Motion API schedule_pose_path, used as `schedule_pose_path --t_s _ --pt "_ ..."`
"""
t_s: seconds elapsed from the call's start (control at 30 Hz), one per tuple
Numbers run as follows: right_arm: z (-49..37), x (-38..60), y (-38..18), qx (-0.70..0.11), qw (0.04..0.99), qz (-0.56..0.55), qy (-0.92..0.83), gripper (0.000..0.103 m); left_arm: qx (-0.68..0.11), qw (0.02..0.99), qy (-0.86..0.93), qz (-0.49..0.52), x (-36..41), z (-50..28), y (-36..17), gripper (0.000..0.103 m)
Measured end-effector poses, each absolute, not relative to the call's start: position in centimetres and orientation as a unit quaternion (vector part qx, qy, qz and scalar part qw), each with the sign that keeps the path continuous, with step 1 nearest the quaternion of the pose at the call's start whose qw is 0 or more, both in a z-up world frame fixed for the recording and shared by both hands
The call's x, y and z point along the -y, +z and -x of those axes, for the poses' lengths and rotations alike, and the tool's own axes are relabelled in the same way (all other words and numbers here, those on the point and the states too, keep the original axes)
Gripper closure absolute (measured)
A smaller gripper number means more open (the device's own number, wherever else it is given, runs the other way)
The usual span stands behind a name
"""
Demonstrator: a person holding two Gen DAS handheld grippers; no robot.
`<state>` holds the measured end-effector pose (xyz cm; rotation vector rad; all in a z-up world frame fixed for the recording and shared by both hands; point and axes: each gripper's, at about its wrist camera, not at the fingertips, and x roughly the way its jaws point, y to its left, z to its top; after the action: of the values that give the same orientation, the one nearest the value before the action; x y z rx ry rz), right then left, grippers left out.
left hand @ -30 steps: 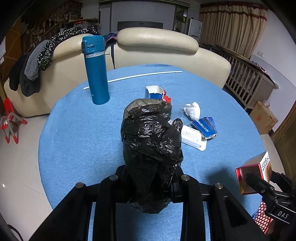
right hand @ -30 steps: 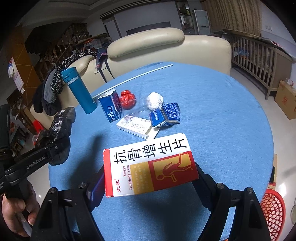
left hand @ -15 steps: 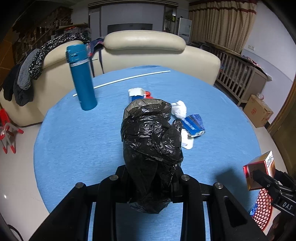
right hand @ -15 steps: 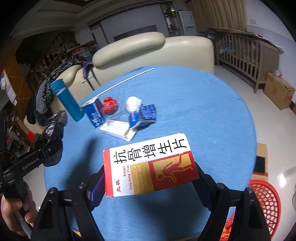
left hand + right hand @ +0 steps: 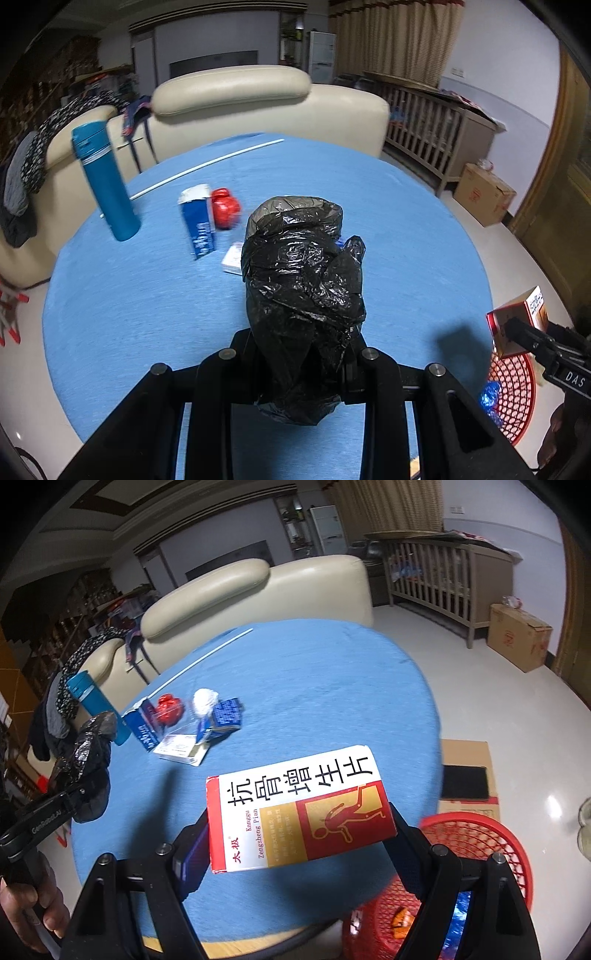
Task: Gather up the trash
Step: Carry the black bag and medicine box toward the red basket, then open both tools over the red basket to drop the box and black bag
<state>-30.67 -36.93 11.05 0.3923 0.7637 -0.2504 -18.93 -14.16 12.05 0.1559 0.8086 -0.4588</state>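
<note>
My right gripper [image 5: 299, 812] is shut on a red, gold and white medicine box [image 5: 295, 808], held above the table's near edge beside a red mesh basket [image 5: 476, 845] on the floor. My left gripper [image 5: 303, 332] is shut on a crumpled black plastic bag [image 5: 303, 280] over the blue table [image 5: 147, 295]. On the table lie a blue carton [image 5: 197, 221], a red wrapper [image 5: 224, 206], a flat white box [image 5: 181, 749], a white paper wad [image 5: 205, 699] and a blue packet [image 5: 225, 716]. The right gripper and box also show in the left wrist view [image 5: 517, 317].
A tall blue flask [image 5: 105, 181] stands at the table's far left. A thin white rod [image 5: 207, 166] lies across the back. A cream sofa [image 5: 258, 103] stands behind. The basket [image 5: 511, 391] holds some wrappers. A cardboard sheet [image 5: 469, 771] lies on the floor.
Both grippers have drawn back and to the right. The medicine box has gone from above the table toward its edge, and the red basket has come into view below it.
</note>
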Motion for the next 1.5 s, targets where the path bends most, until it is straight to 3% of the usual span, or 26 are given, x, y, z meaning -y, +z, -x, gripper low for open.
schedule_pose_path --t_s 0.7,1.5 --pt "39.0 43.8 10.0 -0.368 0.878 -0.217 -0.216 0.018 -0.375 0.857 -0.325 -0.140 22.1 24.3 11.5 0.072" --pt "42.7 48.3 1.4 -0.462 0.814 -0.262 -0.238 0.018 -0.380 0.794 -0.425 -0.212 30.6 30.5 9.0 0.072"
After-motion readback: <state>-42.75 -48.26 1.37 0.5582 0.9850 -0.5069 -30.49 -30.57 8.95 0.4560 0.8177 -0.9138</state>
